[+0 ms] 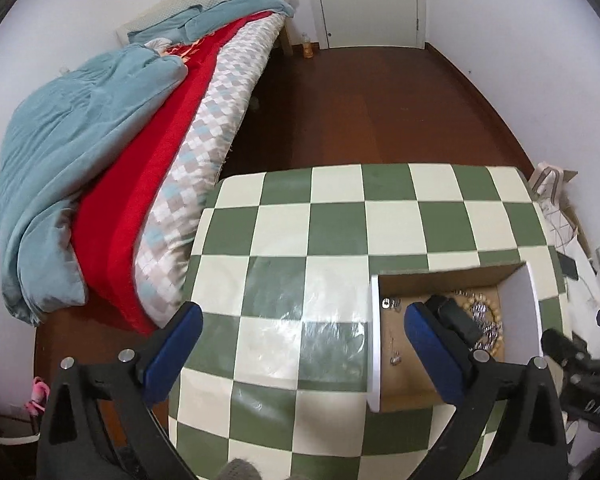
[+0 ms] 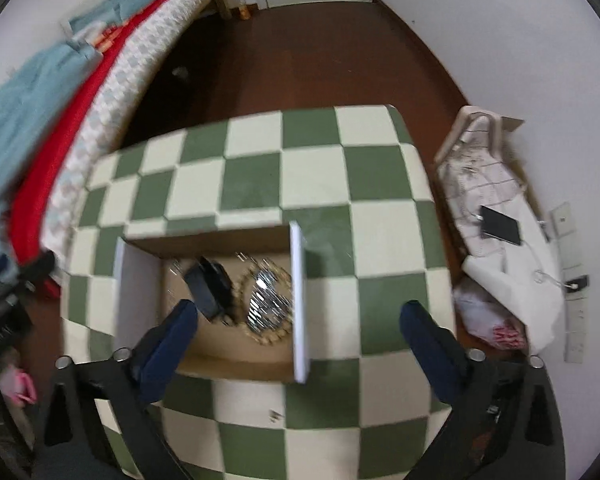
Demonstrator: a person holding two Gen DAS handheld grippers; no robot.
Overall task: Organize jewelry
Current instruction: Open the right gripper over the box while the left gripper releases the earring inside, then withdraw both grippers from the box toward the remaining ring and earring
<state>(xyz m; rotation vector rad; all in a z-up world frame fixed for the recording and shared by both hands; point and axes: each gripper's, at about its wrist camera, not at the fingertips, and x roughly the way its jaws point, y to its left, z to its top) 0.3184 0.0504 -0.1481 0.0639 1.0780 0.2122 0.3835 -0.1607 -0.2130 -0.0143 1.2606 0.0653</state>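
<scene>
Both tongs, left (image 1: 304,350) and right (image 2: 298,338), are held wide open and empty above the table (image 1: 336,232), while the jewelry (image 2: 266,300) is already gathered in the box (image 2: 298,300) just beneath them, so little seems left.

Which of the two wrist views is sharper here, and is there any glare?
Left wrist view: sharp, with glare on clear plastic film over the checkered table. Right wrist view: motion-blurred, smearing the cardboard box and the jewelry inside. Both: strong fisheye bending.
</scene>
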